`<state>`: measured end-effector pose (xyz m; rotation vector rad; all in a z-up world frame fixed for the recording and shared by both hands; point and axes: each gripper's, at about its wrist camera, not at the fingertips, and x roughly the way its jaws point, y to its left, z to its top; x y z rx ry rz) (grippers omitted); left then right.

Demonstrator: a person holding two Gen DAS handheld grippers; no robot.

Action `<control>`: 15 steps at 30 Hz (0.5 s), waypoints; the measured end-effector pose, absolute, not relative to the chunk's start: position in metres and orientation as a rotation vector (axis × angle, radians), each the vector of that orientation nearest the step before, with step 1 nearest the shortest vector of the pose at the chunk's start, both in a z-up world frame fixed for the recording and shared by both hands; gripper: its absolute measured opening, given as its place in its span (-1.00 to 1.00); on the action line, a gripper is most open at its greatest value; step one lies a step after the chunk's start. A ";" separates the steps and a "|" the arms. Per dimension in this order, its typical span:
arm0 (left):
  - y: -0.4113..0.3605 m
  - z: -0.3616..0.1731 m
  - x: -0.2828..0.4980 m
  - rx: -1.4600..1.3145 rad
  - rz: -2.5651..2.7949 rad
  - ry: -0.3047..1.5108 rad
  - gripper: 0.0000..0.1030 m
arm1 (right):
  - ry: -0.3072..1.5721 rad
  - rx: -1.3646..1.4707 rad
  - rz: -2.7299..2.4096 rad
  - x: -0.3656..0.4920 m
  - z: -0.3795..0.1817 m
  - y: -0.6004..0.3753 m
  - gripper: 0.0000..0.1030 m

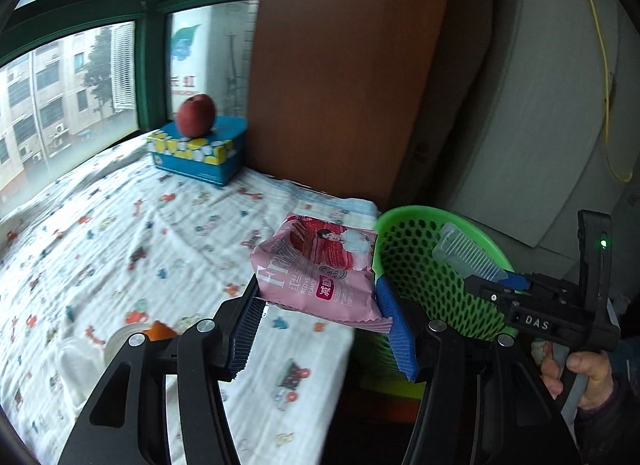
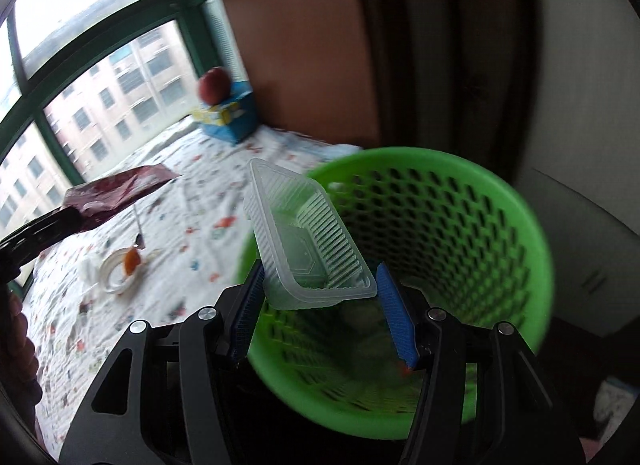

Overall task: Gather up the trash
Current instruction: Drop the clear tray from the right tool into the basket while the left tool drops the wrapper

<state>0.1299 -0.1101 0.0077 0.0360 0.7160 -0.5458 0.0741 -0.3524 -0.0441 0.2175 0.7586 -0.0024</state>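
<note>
My left gripper (image 1: 320,305) is shut on a pink snack wrapper (image 1: 320,269), held above the right edge of the bed next to the green mesh basket (image 1: 420,261). My right gripper (image 2: 318,289) is shut on a clear plastic tray (image 2: 304,241), held over the near rim of the green basket (image 2: 460,233). The right gripper with the tray also shows in the left wrist view (image 1: 472,255). The wrapper shows at the left of the right wrist view (image 2: 116,193). A clear cup with orange peel (image 2: 120,265) lies on the bed.
A red apple (image 1: 196,115) sits on a blue box (image 1: 200,149) at the far end of the patterned bed sheet (image 1: 120,225) by the window. A brown wooden panel (image 1: 340,65) stands behind the basket. A white cabinet (image 1: 540,105) is at the right.
</note>
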 end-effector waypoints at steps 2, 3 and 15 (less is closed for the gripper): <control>-0.121 0.007 0.129 0.045 -0.563 0.720 0.07 | 0.765 0.228 -0.030 0.071 -0.046 -0.362 0.11; -0.125 0.006 0.129 0.050 -0.569 0.722 0.07 | 0.767 0.234 -0.041 0.070 -0.048 -0.367 0.11; -0.179 0.004 0.130 0.092 -0.649 0.741 0.07 | 0.764 0.274 -0.110 0.052 -0.049 -0.402 0.28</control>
